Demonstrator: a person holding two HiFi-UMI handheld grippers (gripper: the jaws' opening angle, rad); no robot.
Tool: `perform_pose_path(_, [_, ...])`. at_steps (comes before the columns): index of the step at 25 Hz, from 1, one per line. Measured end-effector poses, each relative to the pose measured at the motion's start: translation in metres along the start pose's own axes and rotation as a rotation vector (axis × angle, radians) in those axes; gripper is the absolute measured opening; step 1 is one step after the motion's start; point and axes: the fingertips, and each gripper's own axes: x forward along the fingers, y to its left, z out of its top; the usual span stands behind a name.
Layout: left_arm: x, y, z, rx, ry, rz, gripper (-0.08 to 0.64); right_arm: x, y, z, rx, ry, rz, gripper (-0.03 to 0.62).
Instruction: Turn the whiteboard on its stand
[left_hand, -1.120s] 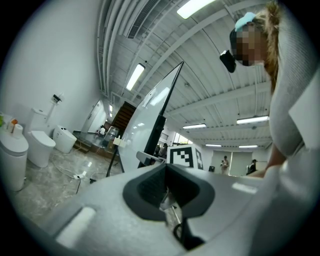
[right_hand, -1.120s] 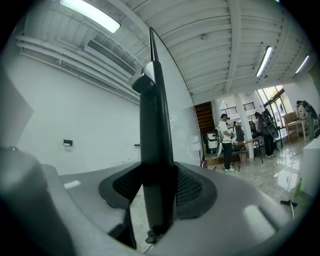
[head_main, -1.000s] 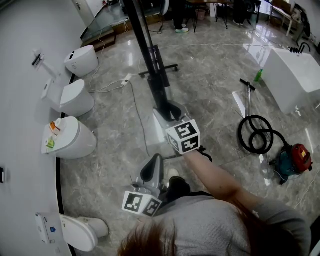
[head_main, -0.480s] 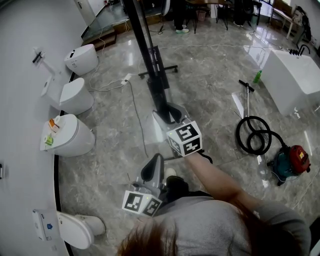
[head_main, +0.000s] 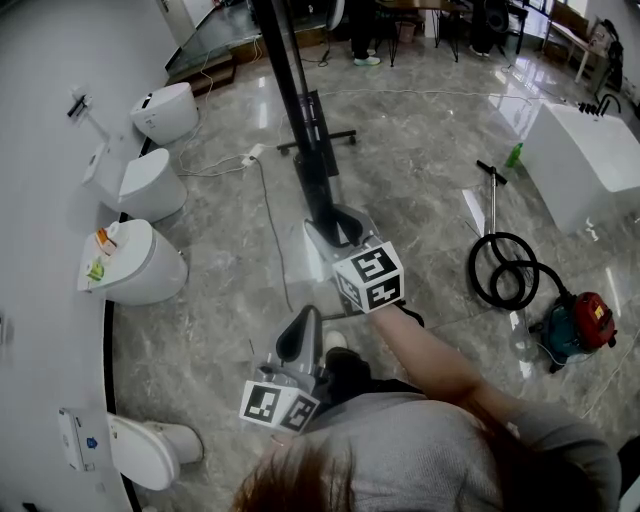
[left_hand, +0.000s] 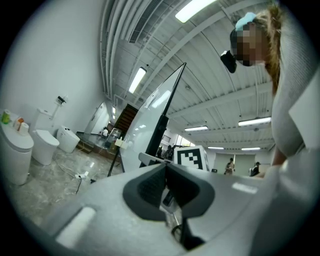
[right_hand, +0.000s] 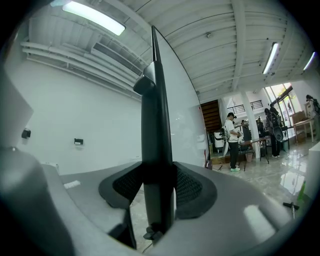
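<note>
The whiteboard (head_main: 296, 110) shows edge-on as a long black frame that slopes down from the top of the head view; its stand's black foot (head_main: 318, 140) rests on the floor. My right gripper (head_main: 336, 224) is shut on the frame's lower end. In the right gripper view the black frame (right_hand: 156, 120) runs upright between the pads of the right gripper (right_hand: 159, 186), with the white board face behind it. My left gripper (head_main: 300, 336) hangs nearer the person, apart from the board, shut with nothing in it. The left gripper view looks over the left gripper (left_hand: 165, 169) to the tilted whiteboard (left_hand: 150, 117).
Several white toilets (head_main: 150, 185) stand along the left wall. A power cable (head_main: 272, 225) lies on the floor left of the stand. A vacuum cleaner (head_main: 575, 325) with a coiled hose (head_main: 508, 270) sits right, and a white tub (head_main: 585, 160) farther back. People stand at the far end.
Both grippers and the board's held end have drifted a little to the right over the floor. The right gripper's hold on the frame is the same.
</note>
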Motion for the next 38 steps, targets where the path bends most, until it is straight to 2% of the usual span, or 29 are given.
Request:
perform_pose_path(20, [-0.043, 0.000, 0.001, 0.001, -0.023, 0.105, 0.002, -0.029, 0.014, -0.002, 0.009, -0.007, 0.027, 0.178])
perform_pose_path(28, [-0.049, 0.016, 0.008, -0.003, -0.050, 0.119, 0.002, -0.038, 0.023, -0.003, 0.006, -0.012, 0.038, 0.176])
perform_pose_path(38, [-0.091, 0.048, 0.026, 0.008, -0.077, 0.222, 0.002, -0.057, 0.021, 0.000, 0.014, -0.030, 0.016, 0.177])
